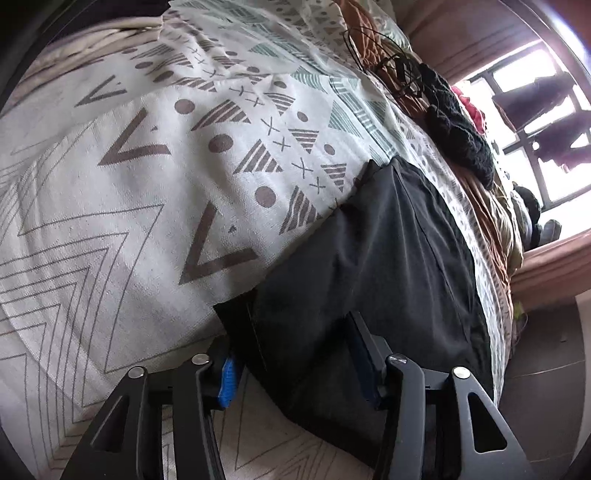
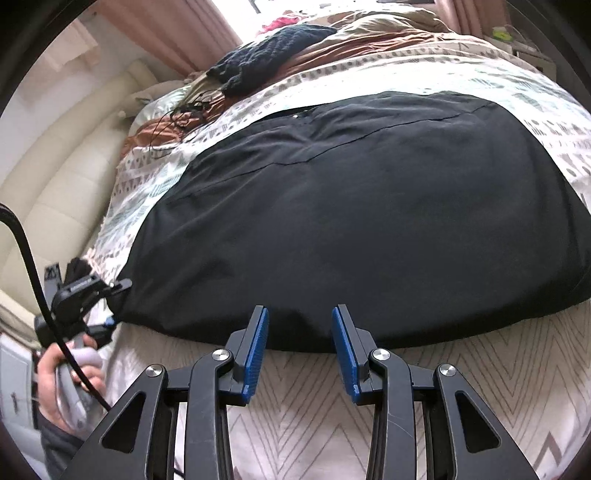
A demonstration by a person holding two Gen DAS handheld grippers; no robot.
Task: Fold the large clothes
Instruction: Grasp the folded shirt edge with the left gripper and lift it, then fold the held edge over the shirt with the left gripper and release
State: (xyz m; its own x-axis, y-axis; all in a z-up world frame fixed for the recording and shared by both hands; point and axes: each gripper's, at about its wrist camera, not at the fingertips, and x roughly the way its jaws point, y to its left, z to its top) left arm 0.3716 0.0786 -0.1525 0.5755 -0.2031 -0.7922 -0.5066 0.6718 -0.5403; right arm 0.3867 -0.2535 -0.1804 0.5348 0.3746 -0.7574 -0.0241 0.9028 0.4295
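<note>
Right gripper [image 2: 300, 349] is sitting with its blue-padded jaws spread wide, nothing between them, tips just at the near edge of the black garment [image 2: 351, 214]. Left gripper [image 1: 295, 354] is over at the garment's corner, jaws also apart, and the dark cloth runs in between the two fingers, but I honestly can't tell if it's pinching it or just resting around it. From the right wrist view you can see that left gripper [image 2: 105, 306] at the garment's left corner, with the person's hand [image 2: 70, 380] on the handle and a black cable [image 2: 40, 295] looping past.

Writing-wise, there's a small label on the left gripper's body but it's too blurry to read.

The garment lies spread flat across a bed, on a white bedspread [image 1: 122, 177] printed with grey triangles, dots, crosses and zigzag lines. Further back there's a rumpled brown blanket [image 2: 325, 48], a dark knitted piece [image 2: 273, 48], something pink, and tangled thin black cords [image 2: 184, 110]. Cream padded headboard [image 2: 62, 166] on one side, pinkish curtains [image 2: 173, 33] and a bright window [image 1: 532, 122] beyond
</note>
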